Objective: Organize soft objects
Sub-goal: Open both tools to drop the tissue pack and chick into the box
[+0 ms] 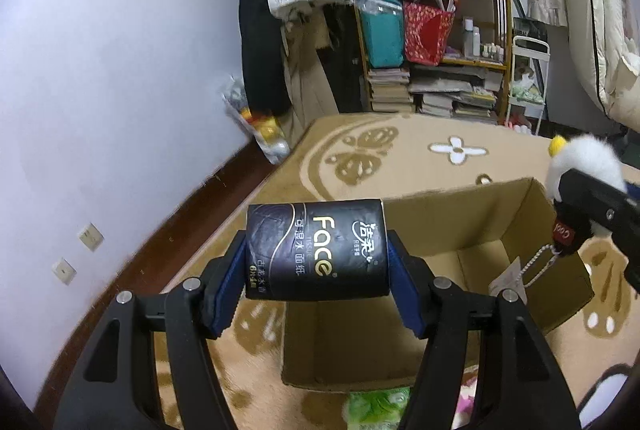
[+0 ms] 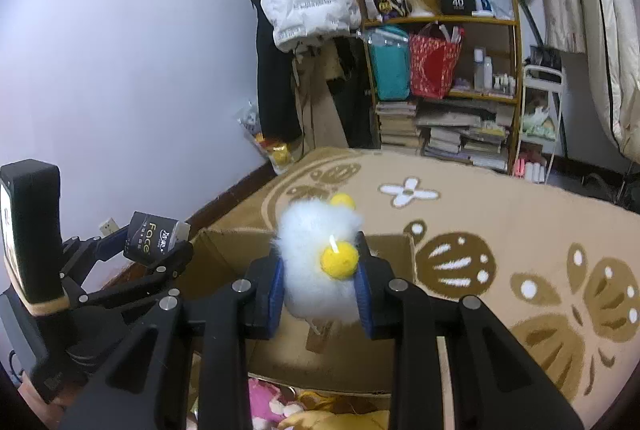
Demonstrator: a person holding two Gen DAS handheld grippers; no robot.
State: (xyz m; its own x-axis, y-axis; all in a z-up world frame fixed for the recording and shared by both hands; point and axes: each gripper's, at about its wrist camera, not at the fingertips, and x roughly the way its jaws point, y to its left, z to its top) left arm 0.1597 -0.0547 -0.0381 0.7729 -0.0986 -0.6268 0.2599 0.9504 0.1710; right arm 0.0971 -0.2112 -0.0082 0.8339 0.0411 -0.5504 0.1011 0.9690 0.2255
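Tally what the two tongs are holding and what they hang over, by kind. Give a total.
Tissue packs: 1, the dark tissue pack in the left tongs
Plush toys: 1, the white plush toy in the right tongs
Boxes: 1, the open cardboard box
Total: 3

surface: patterned beige rug point(image 1: 400, 150) | on it: open cardboard box point(image 1: 460, 250), soft toys point(image 2: 264, 402) beside box
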